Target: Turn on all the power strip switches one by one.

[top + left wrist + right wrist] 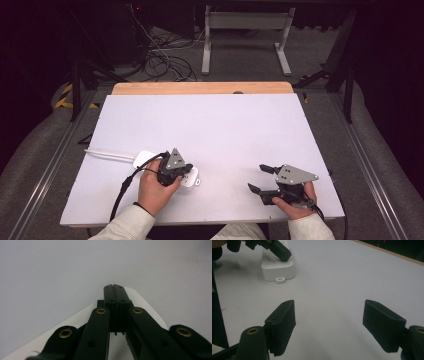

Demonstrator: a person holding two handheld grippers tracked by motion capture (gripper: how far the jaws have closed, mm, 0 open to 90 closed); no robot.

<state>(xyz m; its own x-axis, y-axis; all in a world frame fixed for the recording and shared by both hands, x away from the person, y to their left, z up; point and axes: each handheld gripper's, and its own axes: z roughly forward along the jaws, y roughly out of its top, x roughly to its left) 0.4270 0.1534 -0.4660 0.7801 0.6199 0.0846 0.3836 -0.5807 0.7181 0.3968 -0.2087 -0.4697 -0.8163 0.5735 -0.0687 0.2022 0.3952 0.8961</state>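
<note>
Jaws of my left gripper (184, 175) pressed closed on the power strip (277, 269), lying along the tabletop's near edge; my right gripper (264, 178) gaped empty.

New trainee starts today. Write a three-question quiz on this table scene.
1. True or false: the left claw is shut, pressing down on the white power strip.
2. The right claw is: A) open, holding nothing; B) shut on a plug; C) resting on the power strip.
3. Fill in: the power strip's white cable runs toward the table's ____ edge in the high view.

Key: 1 true; 2 A; 3 left.
</note>
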